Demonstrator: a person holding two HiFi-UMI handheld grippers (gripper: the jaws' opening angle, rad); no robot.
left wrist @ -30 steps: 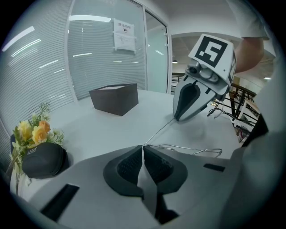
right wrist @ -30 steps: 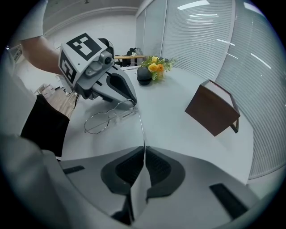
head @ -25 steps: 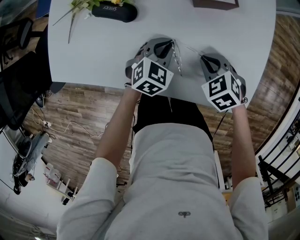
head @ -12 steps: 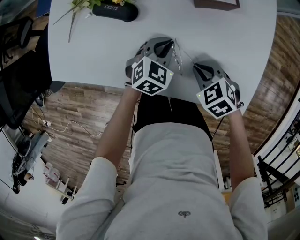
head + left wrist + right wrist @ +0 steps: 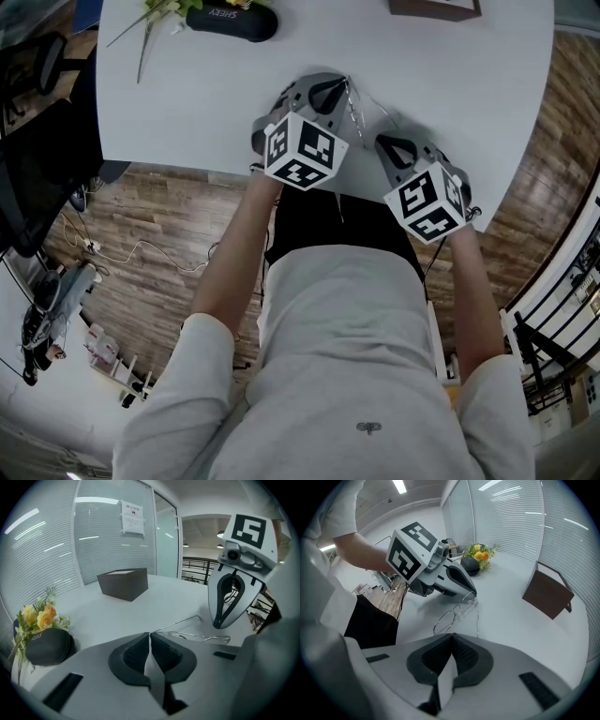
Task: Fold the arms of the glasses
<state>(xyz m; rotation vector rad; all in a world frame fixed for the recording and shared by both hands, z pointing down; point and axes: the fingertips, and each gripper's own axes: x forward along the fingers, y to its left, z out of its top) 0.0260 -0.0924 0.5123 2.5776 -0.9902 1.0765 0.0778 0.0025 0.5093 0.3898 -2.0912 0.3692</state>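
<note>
Thin wire glasses point(image 5: 354, 111) lie on the white table point(image 5: 187, 94) between my two grippers. My left gripper point(image 5: 330, 92) is shut on the frame at one hinge; in the left gripper view the wire rims point(image 5: 206, 638) run out to the right of its closed tips point(image 5: 150, 634). In the right gripper view the lenses point(image 5: 452, 613) hang from the left gripper and one arm point(image 5: 478, 618) stretches toward me. My right gripper point(image 5: 451, 635) is shut with nothing between its pads, and the arm's end lies against the outer side of one finger point(image 5: 476, 656).
A black glasses case point(image 5: 230, 21) and a spray of yellow flowers point(image 5: 169, 9) lie at the table's far left. A dark box point(image 5: 433, 7) stands at the far right. The table's near edge runs just under both grippers, with wooden floor beyond.
My right gripper has slid left toward the left gripper, and the free arm of the glasses has swung inward with it. The left gripper has stayed still.
</note>
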